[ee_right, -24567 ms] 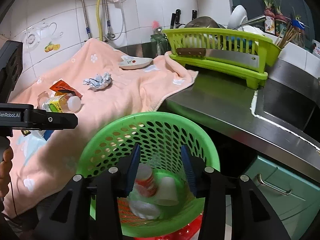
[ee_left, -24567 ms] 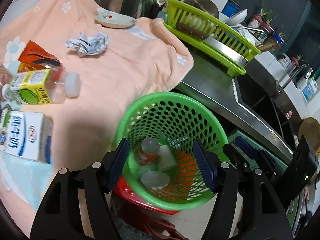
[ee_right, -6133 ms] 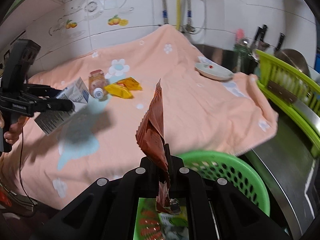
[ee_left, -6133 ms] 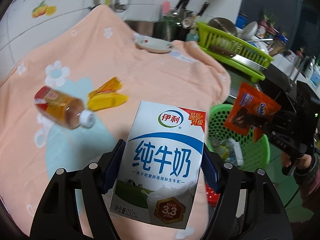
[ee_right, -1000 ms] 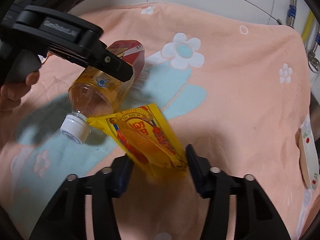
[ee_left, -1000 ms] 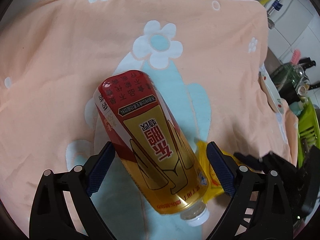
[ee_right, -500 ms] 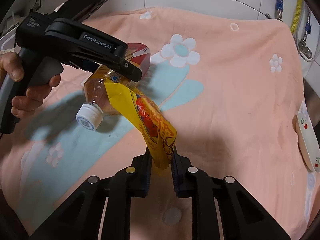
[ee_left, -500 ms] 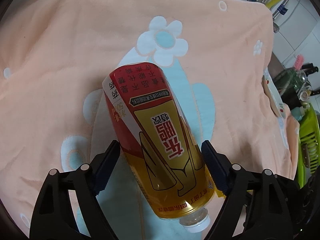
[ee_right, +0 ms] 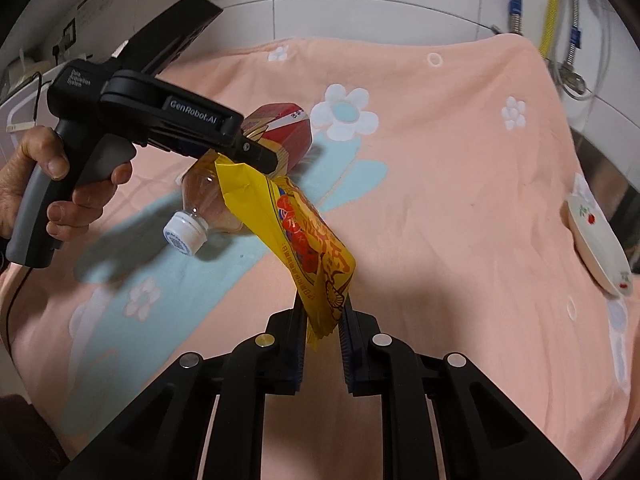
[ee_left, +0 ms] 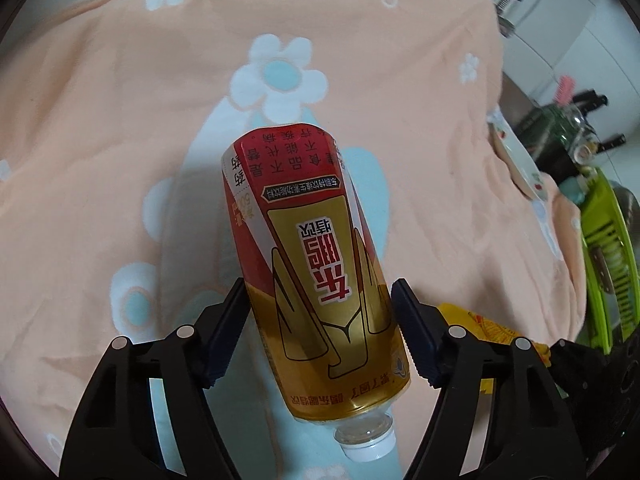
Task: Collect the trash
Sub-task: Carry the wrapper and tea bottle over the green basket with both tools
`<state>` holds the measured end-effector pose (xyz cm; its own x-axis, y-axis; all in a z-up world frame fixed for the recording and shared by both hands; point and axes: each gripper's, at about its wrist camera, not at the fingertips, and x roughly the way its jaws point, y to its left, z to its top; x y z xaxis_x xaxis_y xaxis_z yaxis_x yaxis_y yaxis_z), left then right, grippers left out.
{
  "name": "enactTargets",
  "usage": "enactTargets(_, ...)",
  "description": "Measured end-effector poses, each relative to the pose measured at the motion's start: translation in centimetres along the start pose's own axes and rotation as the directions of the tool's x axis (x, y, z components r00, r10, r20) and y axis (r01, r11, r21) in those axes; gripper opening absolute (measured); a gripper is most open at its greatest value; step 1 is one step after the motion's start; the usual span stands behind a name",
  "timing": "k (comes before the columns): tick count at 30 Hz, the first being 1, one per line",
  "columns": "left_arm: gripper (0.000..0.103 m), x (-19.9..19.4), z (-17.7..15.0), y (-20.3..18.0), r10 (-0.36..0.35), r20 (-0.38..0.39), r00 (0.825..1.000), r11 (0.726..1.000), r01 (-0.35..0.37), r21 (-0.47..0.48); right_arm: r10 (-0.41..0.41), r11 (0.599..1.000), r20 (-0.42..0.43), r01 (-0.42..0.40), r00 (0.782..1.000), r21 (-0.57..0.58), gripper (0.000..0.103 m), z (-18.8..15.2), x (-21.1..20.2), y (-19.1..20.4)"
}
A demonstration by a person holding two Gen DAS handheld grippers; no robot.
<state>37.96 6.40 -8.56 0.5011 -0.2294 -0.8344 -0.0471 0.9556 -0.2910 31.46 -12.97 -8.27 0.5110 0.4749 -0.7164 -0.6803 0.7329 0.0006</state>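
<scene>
My left gripper [ee_left: 320, 336] is shut on a plastic drink bottle [ee_left: 316, 276] with a red and gold label and a white cap, held above the peach flowered towel [ee_left: 120, 120]. In the right wrist view the bottle [ee_right: 240, 184] hangs in the left gripper [ee_right: 256, 152], cap toward me. My right gripper [ee_right: 320, 320] is shut on a yellow snack wrapper [ee_right: 296, 224] and holds it up off the towel, in front of the bottle. The wrapper's edge [ee_left: 492, 328] shows to the right in the left wrist view.
A small white dish [ee_right: 596, 240] lies at the towel's right edge. A green dish rack [ee_left: 608, 256] stands to the right. The tiled wall with pipes [ee_right: 556, 8] is behind. The green basket is out of view.
My left gripper closed on the bottle and lifted it off the towel. My right gripper closed on the yellow wrapper and raised it.
</scene>
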Motion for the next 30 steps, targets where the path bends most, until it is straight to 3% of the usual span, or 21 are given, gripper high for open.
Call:
enactTargets(17, 0.07, -0.6, -1.9, -3.1, -0.058, -0.042, 0.997, 0.995, 0.061, 0.081, -0.064, 0.993, 0.048, 0.059, 0.997, 0.098, 0.014, -3.8, -5.8, -0.5)
enactTargets(30, 0.07, -4.3, -6.8, -7.7, -0.172, -0.057, 0.983, 0.968, 0.18, 0.175, -0.175, 0.956, 0.034, 0.161, 0.984, 0.246, 0.014, -10.6, -12.6, -0.2)
